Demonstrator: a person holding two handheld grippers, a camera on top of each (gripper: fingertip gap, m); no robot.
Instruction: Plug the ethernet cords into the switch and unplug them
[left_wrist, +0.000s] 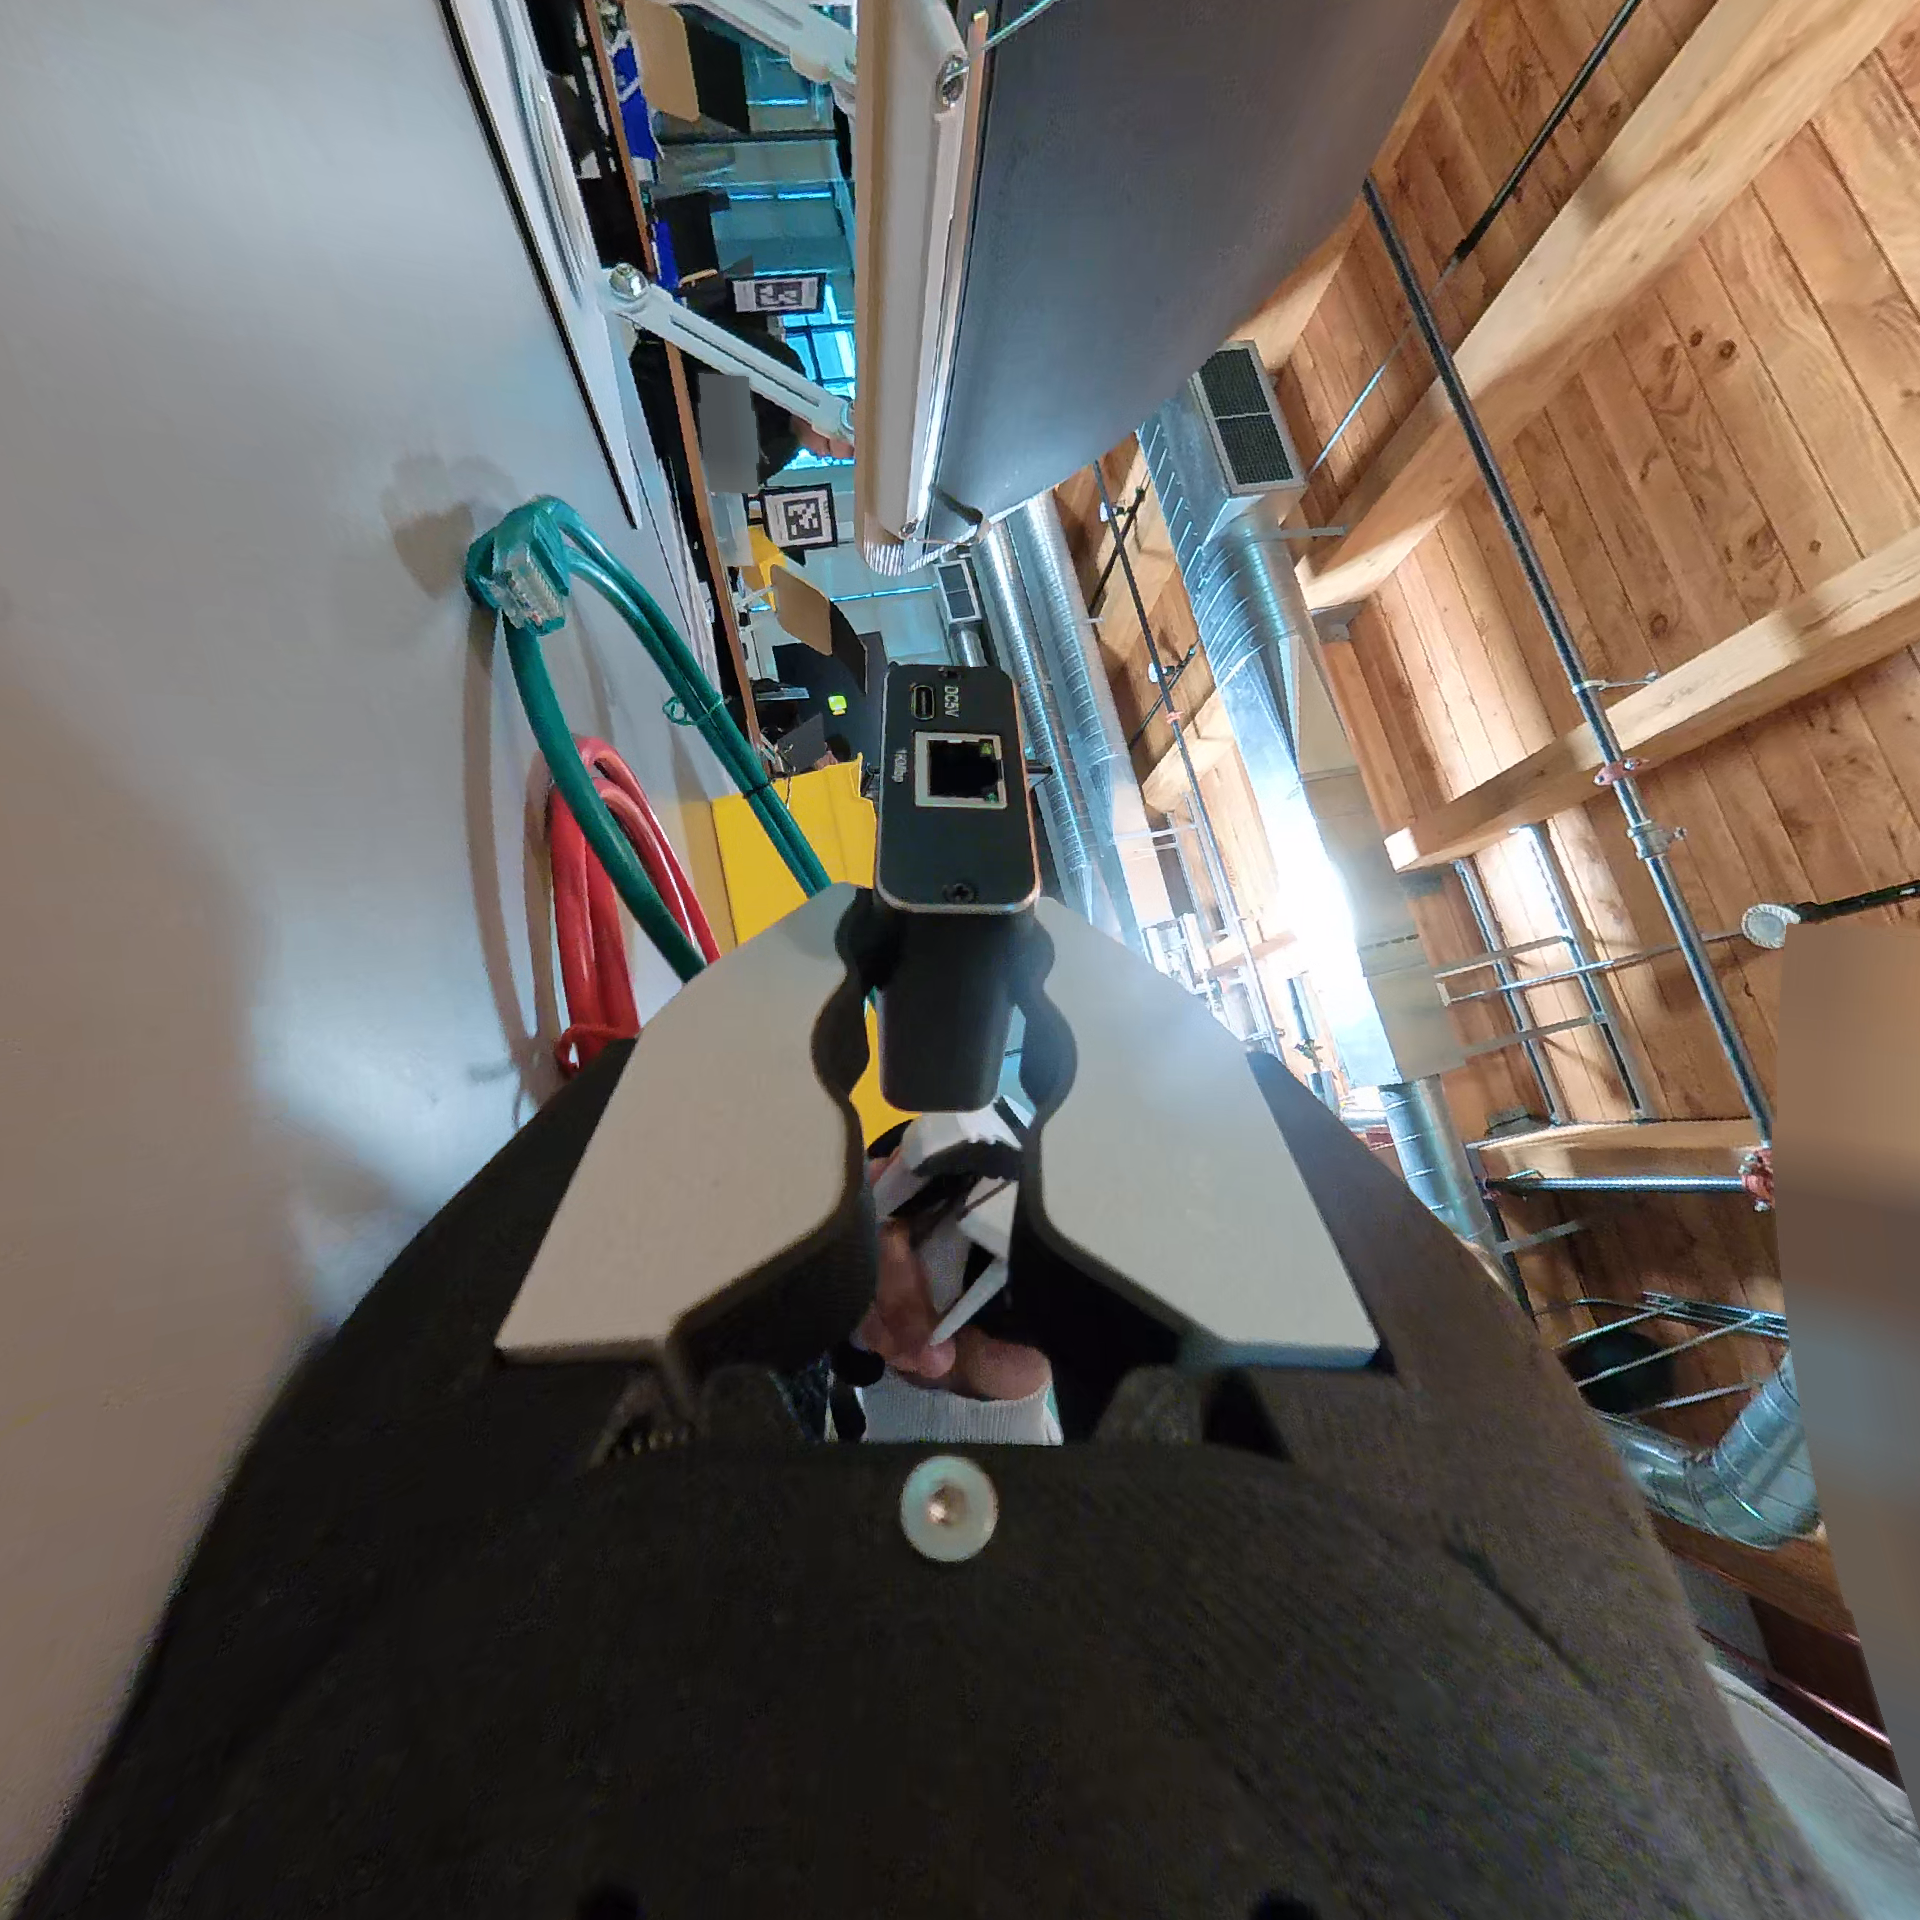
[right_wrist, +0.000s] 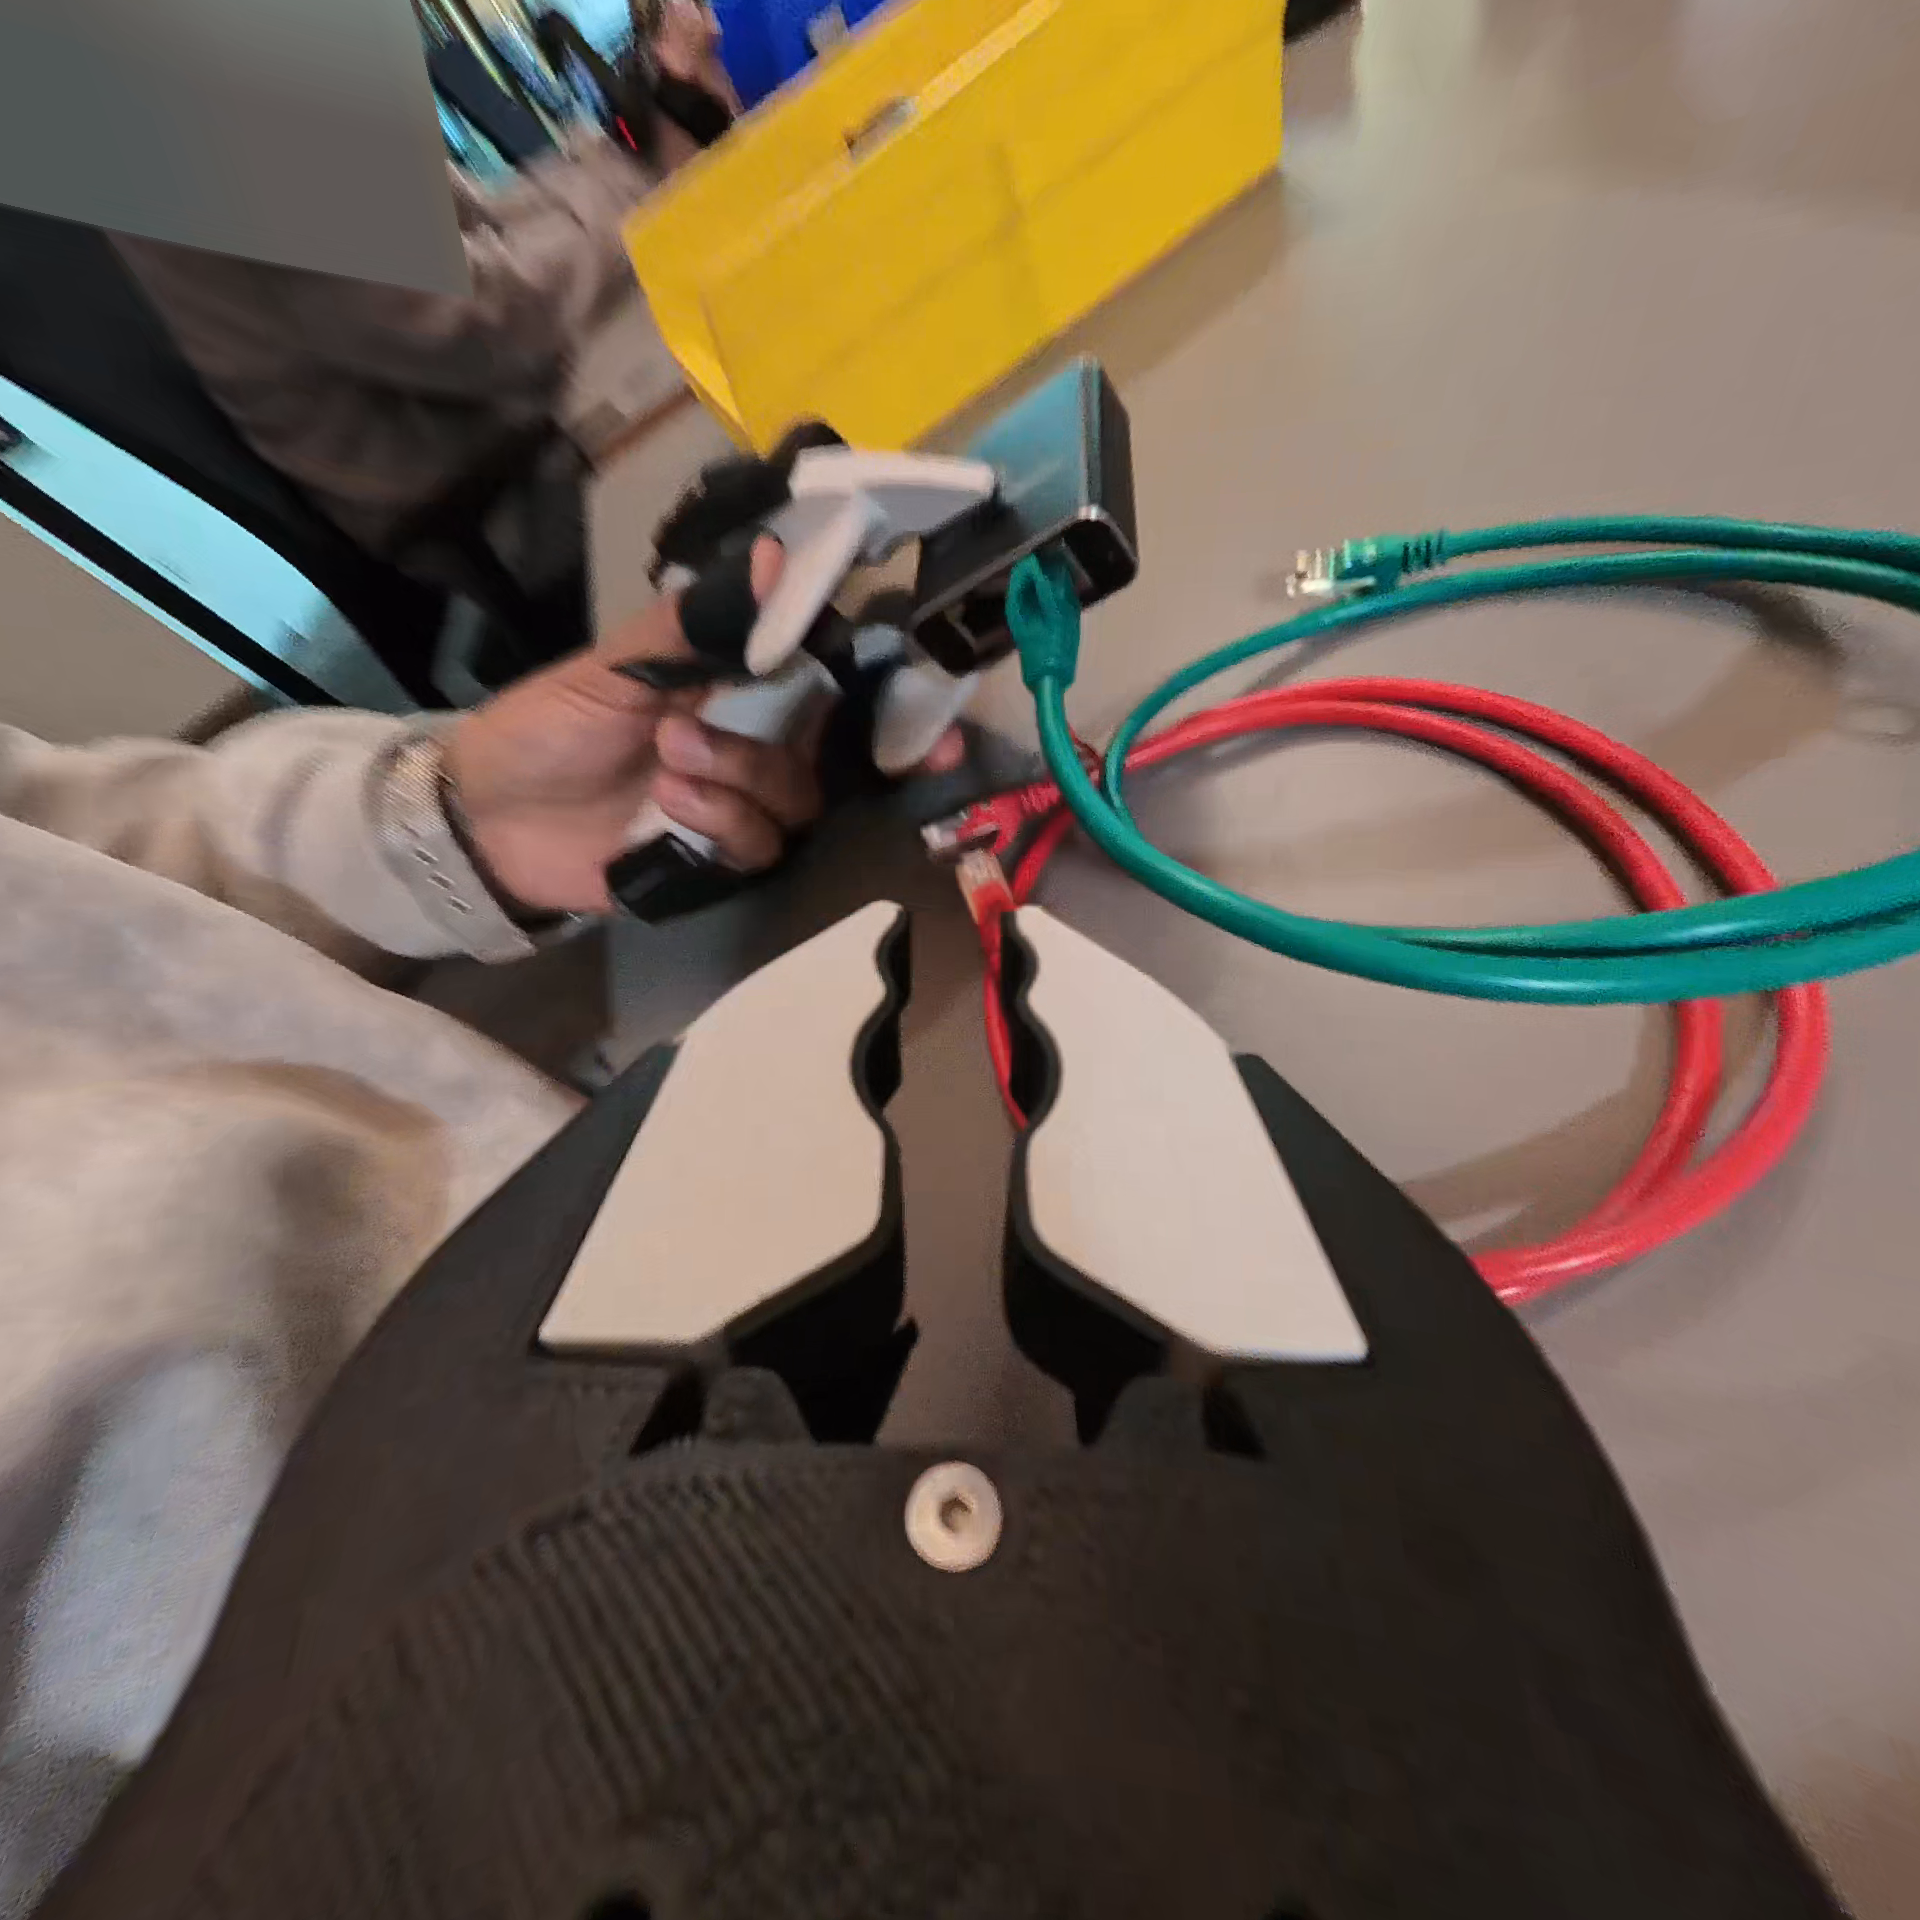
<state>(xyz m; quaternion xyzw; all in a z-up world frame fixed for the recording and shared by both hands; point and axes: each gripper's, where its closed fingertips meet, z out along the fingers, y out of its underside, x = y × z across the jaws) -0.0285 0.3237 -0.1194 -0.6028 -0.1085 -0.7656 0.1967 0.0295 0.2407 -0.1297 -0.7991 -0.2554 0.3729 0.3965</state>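
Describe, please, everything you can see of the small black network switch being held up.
The switch is a small black box, metal by its look, with a screwed end plate carrying one empty ethernet port and a small slot. The left tool clamps its body, holding it off the grey table. In the right wrist view one end of the green cord is plugged into its other face, beside a port that looks empty. The red cord does not touch it.

Bright window glare (left_wrist: 1320, 914) (left wrist view); right view motion-blurred, fisheye-warped edges.
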